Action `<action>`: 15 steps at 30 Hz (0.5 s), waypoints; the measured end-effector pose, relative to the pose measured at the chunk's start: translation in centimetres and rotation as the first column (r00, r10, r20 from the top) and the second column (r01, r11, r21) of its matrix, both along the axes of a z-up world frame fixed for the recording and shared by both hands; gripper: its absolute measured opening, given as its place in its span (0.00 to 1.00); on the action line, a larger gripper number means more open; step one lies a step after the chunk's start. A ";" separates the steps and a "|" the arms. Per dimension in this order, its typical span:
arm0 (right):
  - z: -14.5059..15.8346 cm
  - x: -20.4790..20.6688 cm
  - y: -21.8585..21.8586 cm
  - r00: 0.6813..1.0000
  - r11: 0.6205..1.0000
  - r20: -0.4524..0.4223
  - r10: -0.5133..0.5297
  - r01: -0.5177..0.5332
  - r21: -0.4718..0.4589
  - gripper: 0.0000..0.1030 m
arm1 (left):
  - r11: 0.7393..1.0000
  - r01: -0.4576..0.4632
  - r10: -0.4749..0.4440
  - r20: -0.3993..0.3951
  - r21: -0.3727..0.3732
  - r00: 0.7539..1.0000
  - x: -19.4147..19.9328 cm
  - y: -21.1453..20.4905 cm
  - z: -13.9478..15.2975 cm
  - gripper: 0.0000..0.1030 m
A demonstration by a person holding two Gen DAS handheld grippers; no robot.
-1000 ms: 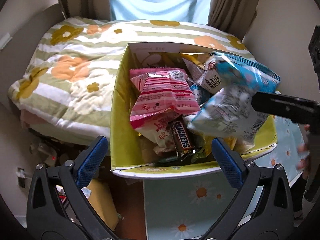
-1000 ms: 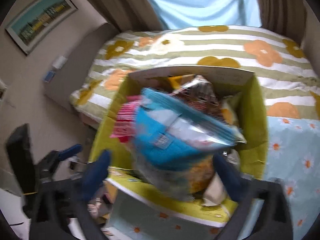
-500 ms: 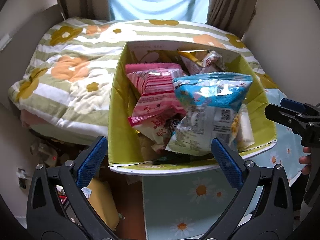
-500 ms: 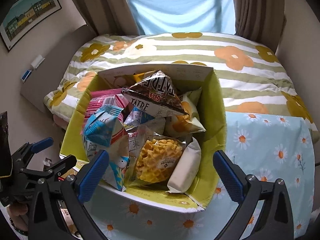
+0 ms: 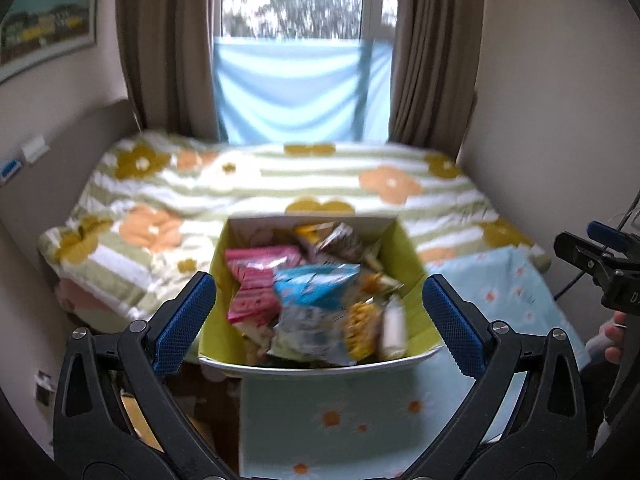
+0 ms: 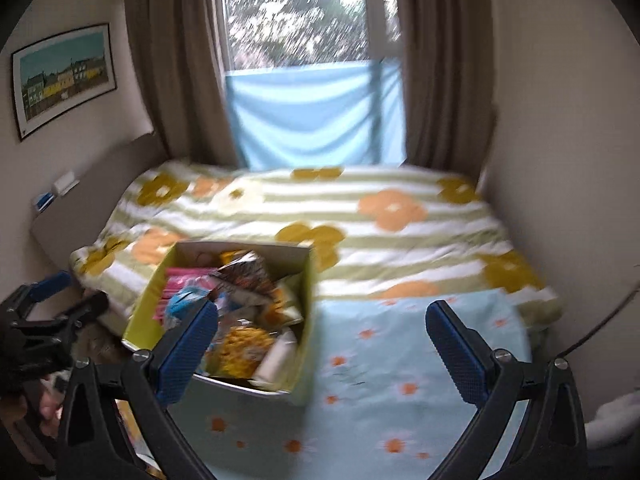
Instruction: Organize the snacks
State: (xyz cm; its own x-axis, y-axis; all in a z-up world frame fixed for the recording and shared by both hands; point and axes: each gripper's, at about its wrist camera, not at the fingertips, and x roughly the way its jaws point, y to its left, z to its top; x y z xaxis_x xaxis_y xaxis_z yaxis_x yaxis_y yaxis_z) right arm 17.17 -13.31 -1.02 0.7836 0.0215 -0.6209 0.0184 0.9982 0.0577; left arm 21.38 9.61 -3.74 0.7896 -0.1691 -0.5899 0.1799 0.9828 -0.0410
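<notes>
On a bench under a pale-blue daisy-print cloth (image 6: 420, 360), the left hand-held gripper (image 5: 320, 322) is held wide and empty before the yellow-green cardboard box (image 5: 412, 258) heaped with snack packets (image 5: 316, 284); the right hand-held gripper (image 6: 322, 350), equally wide and empty, is best kept clear unless packets need pressing down.

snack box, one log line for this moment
left gripper: open, empty | right gripper: open, empty | snack box: full, blue bag on top

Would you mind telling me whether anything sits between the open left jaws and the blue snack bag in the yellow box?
Nothing visible does. The left gripper is open and empty, and the blue snack bag lies on top of the pile in the yellow box, uncovered. The right gripper is off to the side.
</notes>
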 end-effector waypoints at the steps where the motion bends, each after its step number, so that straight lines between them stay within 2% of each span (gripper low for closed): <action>1: 0.7 -1.5 -0.8 1.000 1.000 0.021 -0.019 0.020 -0.024 1.00 | 1.000 -0.004 0.004 0.021 0.000 1.000 -1.0 -0.6 0.5 1.00; 7: 1.8 -7.2 -3.9 0.994 0.993 0.070 -0.080 0.086 -0.081 1.00 | 1.000 -0.010 0.010 0.073 -0.001 0.997 -6.8 -3.9 1.8 1.00; 15: 0.5 -11.6 -5.8 0.992 0.993 0.093 -0.088 0.095 -0.074 1.00 | 0.999 -0.031 0.031 0.093 0.006 0.995 -12.5 -6.2 1.1 1.00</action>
State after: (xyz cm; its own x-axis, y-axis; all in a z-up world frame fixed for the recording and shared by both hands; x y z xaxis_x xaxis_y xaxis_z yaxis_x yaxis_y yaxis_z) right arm 5.52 -19.16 -0.52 0.8325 -0.0988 -0.5452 0.1083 0.9940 -0.0148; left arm 8.92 3.36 -2.65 0.8456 -0.1398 -0.5151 0.1520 0.9882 -0.0187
